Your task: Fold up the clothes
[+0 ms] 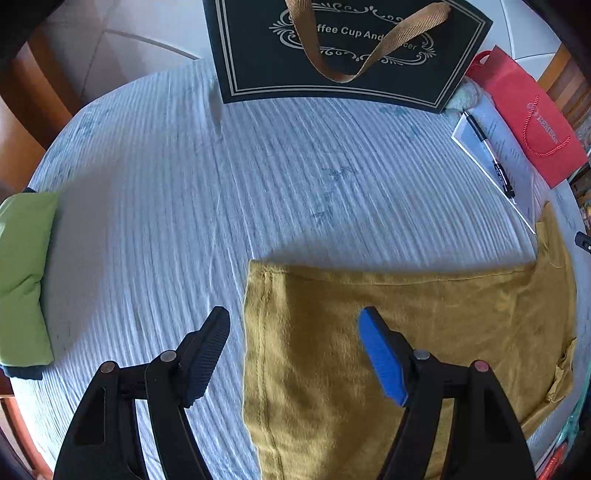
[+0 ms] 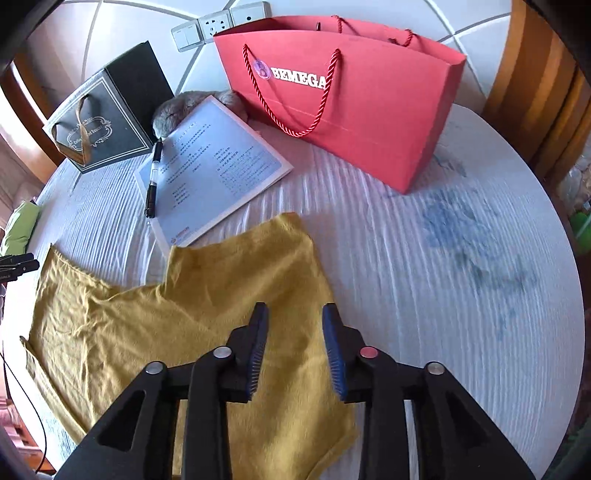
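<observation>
White, ribbed cloth covers the round counter (image 1: 166,177), and it carries faint bluish smudges, heaviest on the right side in the right wrist view. Behind it there's a pale wall with thin curved lines and a row of wall sockets (image 2: 221,26), and wooden furniture shows at the edges. At the back stands a black gift bag (image 1: 347,48) with gold ribbon handles and ornate lettering, and beside it a red paper bag (image 2: 354,99) with cord handles. Between them something grey and furry (image 2: 184,110) is tucked in, partly hidden. A printed sheet (image 2: 214,166) lies flat in front of the bags with a black pen (image 2: 153,181) resting along its edge. Off to the far left edge sits a green cushion (image 1: 22,273).

Now the garment: a mustard-yellow T-shirt (image 2: 147,325) lies flat on the near part of the counter, one corner overlapping the printed sheet's lower edge, a sleeve spread out to the side.

Left tongs (image 1: 291,350) point steeply down over the shirt's left seam edge, spread wide, one finger over bare cloth and the other over the yellow fabric, nothing gripped. Right tongs (image 2: 295,350) hang over the shirt's right part, fingers parted with a clear gap, fabric visible below and between them but not pinched
</observation>
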